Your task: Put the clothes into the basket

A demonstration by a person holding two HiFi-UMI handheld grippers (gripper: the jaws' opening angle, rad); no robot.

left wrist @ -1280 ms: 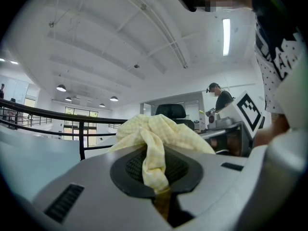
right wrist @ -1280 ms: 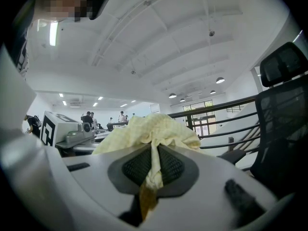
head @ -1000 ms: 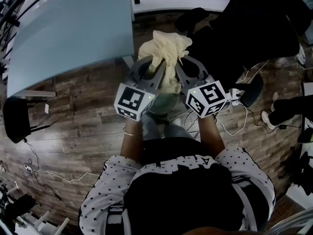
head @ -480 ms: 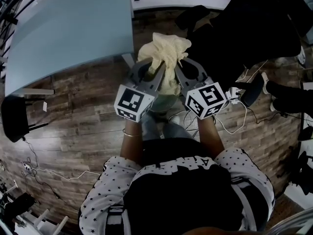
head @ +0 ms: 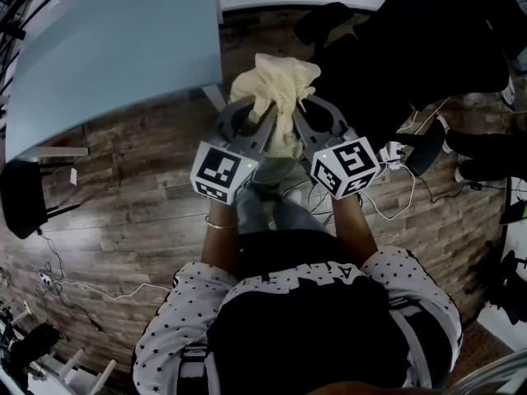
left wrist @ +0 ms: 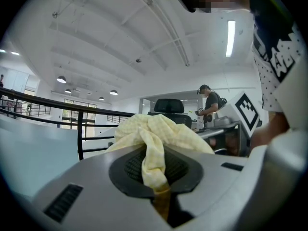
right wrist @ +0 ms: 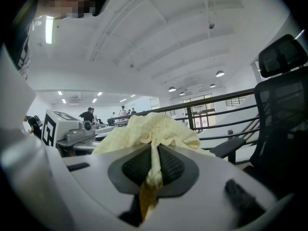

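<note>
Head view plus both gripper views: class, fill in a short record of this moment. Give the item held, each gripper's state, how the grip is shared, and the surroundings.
Item: pale yellow cloth, bunched, hanging above the floor
Left gripper: shut on the cloth, a fold pinched between its pads
Right gripper: shut on the cloth, a fold pinched between its pads
Shared grip: both grippers side by side on the same bunch
Surroundings: blue-grey table at upper left, black chair at upper right, wooden floor below

Pale blue table [head: 115, 48], plank floor [head: 123, 212], black office chair [head: 428, 48], black railing [left wrist: 80, 129] under white ceiling [left wrist: 120, 42].
</note>
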